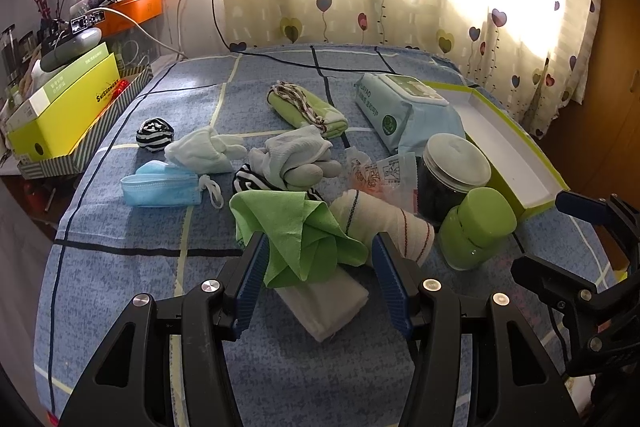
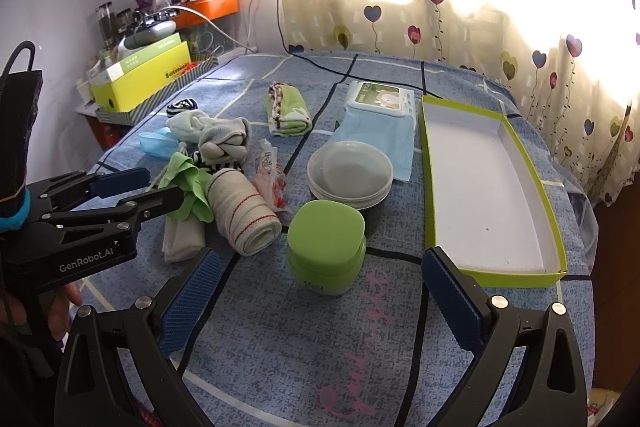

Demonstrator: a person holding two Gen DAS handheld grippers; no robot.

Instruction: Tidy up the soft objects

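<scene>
My left gripper (image 1: 320,247) is open, its fingers either side of a crumpled green cloth (image 1: 296,239) that lies over a folded white cloth (image 1: 328,303). Beside it lies a rolled white towel with red stripes (image 1: 384,219). Farther off are grey socks (image 1: 296,155), pale socks (image 1: 204,149), a blue face mask (image 1: 160,187), a striped sock ball (image 1: 154,133) and a folded green towel (image 1: 306,109). My right gripper (image 2: 320,259) is open and empty, just in front of a green jar (image 2: 326,247). The left gripper also shows in the right wrist view (image 2: 144,187).
An open green-rimmed box (image 2: 492,195) lies at the right. A wet-wipe pack (image 2: 378,111), a clear-lidded dark jar (image 2: 350,175) and a plastic wrapper (image 2: 272,175) stand mid-bed. A yellow box (image 1: 64,107) sits on the cluttered shelf at left.
</scene>
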